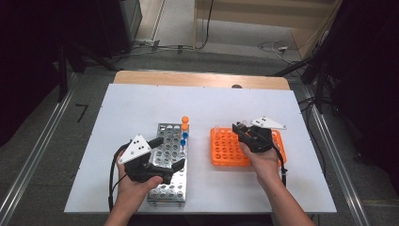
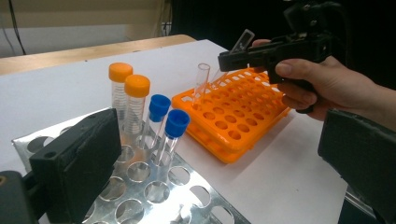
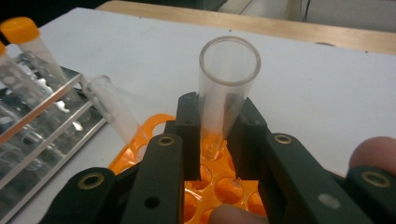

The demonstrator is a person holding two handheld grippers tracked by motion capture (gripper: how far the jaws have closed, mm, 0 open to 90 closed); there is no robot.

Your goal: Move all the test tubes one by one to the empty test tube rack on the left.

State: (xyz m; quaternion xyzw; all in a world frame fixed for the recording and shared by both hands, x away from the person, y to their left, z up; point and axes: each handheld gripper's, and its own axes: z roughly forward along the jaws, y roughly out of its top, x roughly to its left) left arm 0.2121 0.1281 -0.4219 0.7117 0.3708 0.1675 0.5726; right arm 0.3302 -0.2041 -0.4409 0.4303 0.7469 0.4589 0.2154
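High view: my left gripper (image 1: 165, 153) sits wide open over the metal rack (image 1: 170, 162), holding nothing; my right gripper (image 1: 241, 129) is above the orange rack (image 1: 225, 149).

Left gripper view: four capped tubes (image 2: 159, 122) stand in the metal rack.

Right gripper view: my jaws are clamped on a clear open tube (image 3: 226, 88) above the orange rack; a second open tube (image 3: 112, 109) leans beside it. Transfer looks barely begun.

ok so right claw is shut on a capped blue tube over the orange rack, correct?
Not quite. The right claw is shut on an open clear tube with no cap, over the orange rack. The right gripper view shows its open rim.
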